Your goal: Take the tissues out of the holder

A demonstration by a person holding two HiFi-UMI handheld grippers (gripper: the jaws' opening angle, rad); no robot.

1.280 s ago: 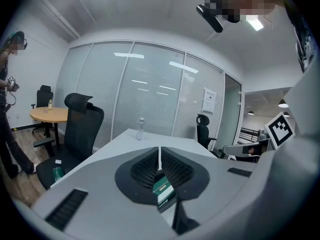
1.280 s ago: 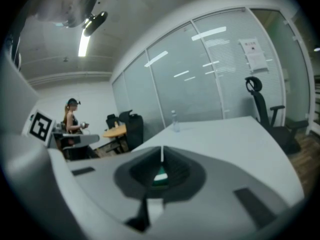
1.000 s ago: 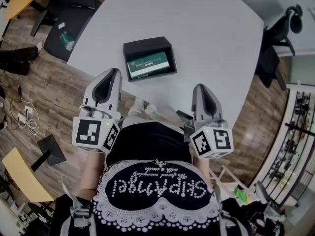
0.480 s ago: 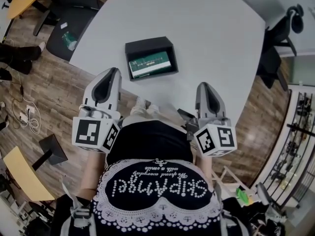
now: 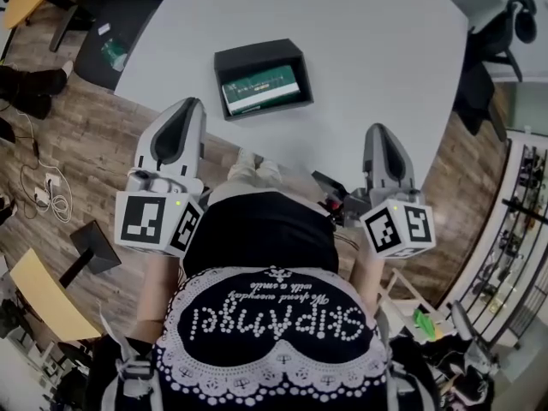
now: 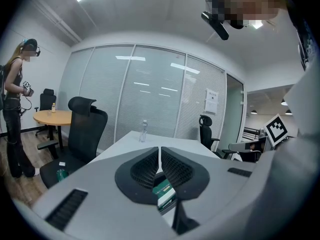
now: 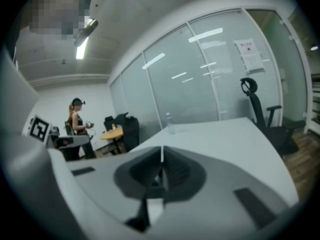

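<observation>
A black open-topped holder point(image 5: 253, 59) sits on the grey table point(image 5: 360, 50), near its front edge. A green tissue pack point(image 5: 260, 90) lies flat inside it. The left gripper view shows the pack point(image 6: 164, 194) below the closed jaws. My left gripper point(image 5: 189, 106) hovers off the table edge, just left of and nearer than the holder, shut and empty. My right gripper point(image 5: 378, 132) hangs by the table's front right edge, well right of the holder; its jaws meet with nothing between them. Both show shut in their own views: left gripper point(image 6: 160, 149), right gripper point(image 7: 162, 148).
A water bottle point(image 6: 144, 130) stands at the table's far end. Black office chairs stand left point(image 6: 82, 129) and right point(image 5: 492, 50) of the table. A person point(image 6: 15, 109) stands by a round wooden table point(image 6: 52, 116) to the left. Cables point(image 5: 47, 199) lie on the wood floor.
My right gripper has moved to the right, further from my body. The holder sits a little higher in the head view. The left gripper has kept its place.
</observation>
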